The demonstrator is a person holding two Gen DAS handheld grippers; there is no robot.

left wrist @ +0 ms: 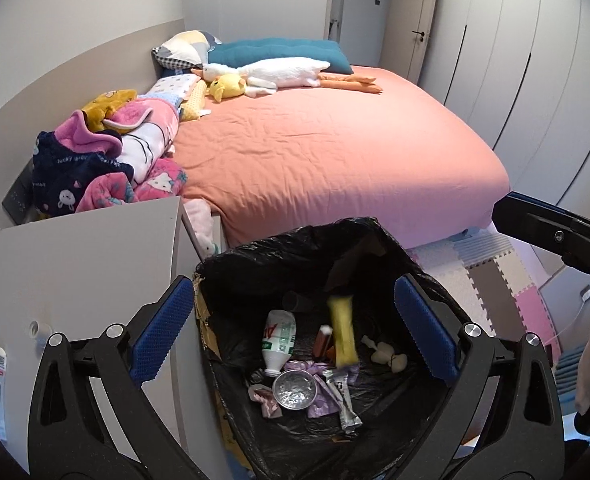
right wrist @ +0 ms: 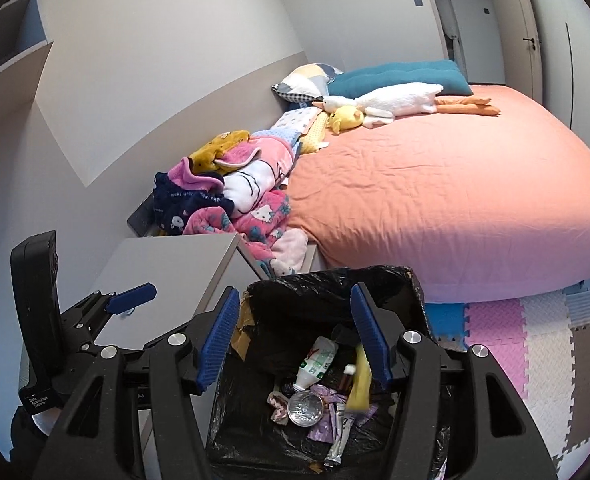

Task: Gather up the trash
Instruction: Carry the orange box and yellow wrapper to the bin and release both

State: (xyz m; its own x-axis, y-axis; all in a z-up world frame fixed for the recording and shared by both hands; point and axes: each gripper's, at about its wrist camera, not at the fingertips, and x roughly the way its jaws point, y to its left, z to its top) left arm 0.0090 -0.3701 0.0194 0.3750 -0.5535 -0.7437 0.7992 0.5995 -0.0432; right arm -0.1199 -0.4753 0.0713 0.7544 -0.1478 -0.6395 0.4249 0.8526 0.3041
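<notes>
Both grippers are held over the bin (left wrist: 231, 264), a cardboard box lined with a black bag. Left gripper (left wrist: 294, 326) is spread wide, nothing between its blue pads; right gripper (right wrist: 295, 338) is likewise spread and empty. A yellow wrapper (left wrist: 343, 330) is seen blurred inside the bin mouth, apparently in free fall below the pads, so the step in hand is judged to be a drop into the bin, release already made. At the bin bottom a plastic bottle (left wrist: 279, 340), a round foil cup (left wrist: 294, 391), silver sachets (left wrist: 345, 404) and crumpled purple wrap are collected. Left of the bin, a grey nightstand (left wrist: 87, 264) is seen, with a small white item at its near left edge, too blurred to identify. Right of the bin, foam floor tiles (right wrist: 535, 332) are laid. Further out, a bed with an orange sheet (left wrist: 335, 152) is seen, a clothes pile (left wrist: 107, 160) on its left side, plush toys (left wrist: 263, 76) and pillows at the far end. No trash is evident on the sheet. Next move is judged to call for both grippers to be lifted off the bin and the nightstand and floor to be scanned for remaining trash; jaws can be left open for the next pick.
</notes>
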